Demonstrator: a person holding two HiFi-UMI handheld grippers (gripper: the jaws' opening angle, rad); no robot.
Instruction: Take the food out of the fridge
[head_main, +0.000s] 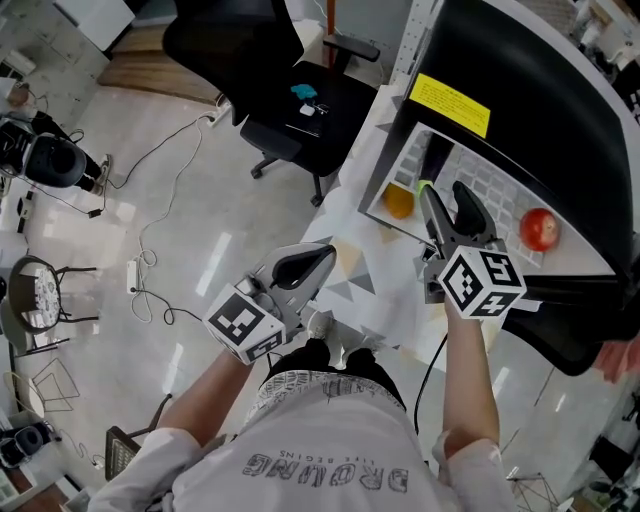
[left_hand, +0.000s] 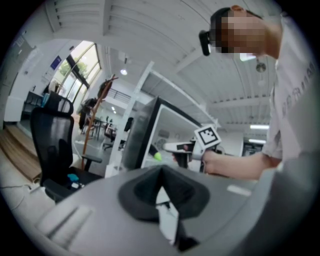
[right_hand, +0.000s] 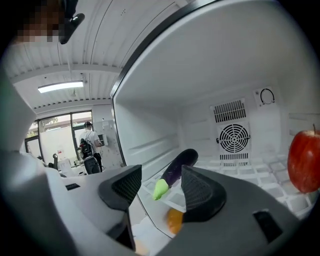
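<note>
Fridge shelf with eggplant and apple

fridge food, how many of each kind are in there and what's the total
eggplant: 1
apple: 1
orange: 1
total: 3
</note>
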